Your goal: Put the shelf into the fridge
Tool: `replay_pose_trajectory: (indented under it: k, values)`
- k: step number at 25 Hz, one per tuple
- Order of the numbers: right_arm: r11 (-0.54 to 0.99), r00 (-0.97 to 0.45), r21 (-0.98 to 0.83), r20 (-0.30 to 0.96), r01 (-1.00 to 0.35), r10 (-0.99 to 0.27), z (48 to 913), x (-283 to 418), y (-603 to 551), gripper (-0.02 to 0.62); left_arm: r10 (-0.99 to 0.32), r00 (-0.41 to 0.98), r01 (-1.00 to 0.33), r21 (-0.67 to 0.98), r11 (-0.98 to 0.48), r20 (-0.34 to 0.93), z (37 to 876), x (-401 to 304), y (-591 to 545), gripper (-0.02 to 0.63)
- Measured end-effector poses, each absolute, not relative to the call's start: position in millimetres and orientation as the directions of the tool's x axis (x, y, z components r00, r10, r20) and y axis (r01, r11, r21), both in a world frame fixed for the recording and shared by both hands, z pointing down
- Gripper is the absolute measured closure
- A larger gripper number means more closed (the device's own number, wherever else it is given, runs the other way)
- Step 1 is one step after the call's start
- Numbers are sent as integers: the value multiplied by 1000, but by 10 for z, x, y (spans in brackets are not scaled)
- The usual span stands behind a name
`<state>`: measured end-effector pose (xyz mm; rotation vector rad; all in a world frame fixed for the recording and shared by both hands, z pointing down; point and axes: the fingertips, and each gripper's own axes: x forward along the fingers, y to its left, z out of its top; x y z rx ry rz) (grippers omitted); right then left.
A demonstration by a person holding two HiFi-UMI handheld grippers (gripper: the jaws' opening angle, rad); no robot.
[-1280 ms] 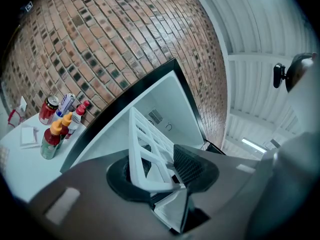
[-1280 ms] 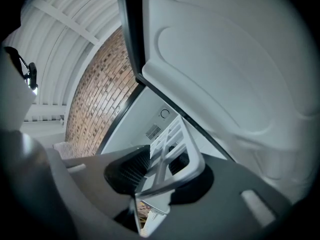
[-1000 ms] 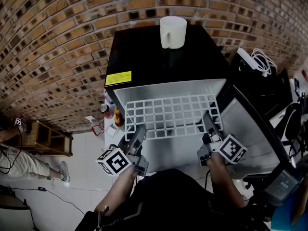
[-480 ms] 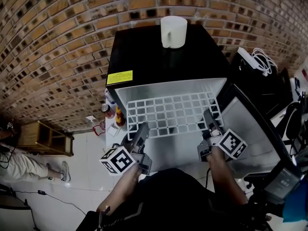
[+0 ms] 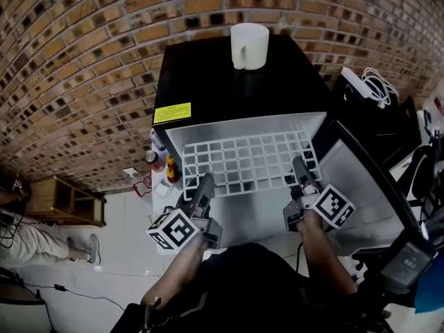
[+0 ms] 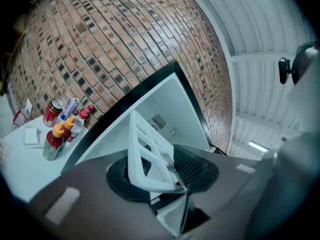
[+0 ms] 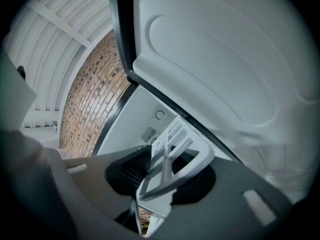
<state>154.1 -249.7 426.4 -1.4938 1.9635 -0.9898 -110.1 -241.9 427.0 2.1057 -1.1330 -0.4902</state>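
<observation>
We have the white wire shelf [image 5: 243, 161] at centre frame, held level. Its far part is inside the open fridge [image 5: 208, 82] and its near edge pokes out of the cavity. Left gripper [image 5: 205, 182] pinches the near-left edge, pads clamped on the frame bar. Right gripper [image 5: 299, 165] is on the near-right corner: jaws have just been closing, shelf rim pinched between them. White mug [image 5: 249, 45] on the fridge top, upper centre. Door [image 5: 350, 179] open, right of frame.

White grid shelf [image 5: 243, 161] lies partway inside open fridge [image 5: 208, 82].
</observation>
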Motion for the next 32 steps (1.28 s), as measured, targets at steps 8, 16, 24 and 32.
replay_pose_trajectory:
  k: [8, 16, 24, 32]
  values:
    - [131, -264, -772, 50, -622, -963, 4235, 1552, -2493, 480, -863, 504, -578, 730, -364, -30, 4244, -1091, -2424, 483]
    - [199, -392, -770, 72, -606, -917, 4285, 1067, -2485, 465, -881, 472, -596, 729, -337, -21, 4253, -1080, -2440, 480]
    - [187, -395, -772, 90, -608, -914, 4313, 1068, -2533, 443, -880, 473, -578, 740, -344, -41, 4257, -1060, -2472, 482]
    - [173, -362, -762, 86, -624, -928, 4317, 1080, -2681, 437, -885, 464, -584, 734, -346, -48, 4263, -1055, -2619, 478]
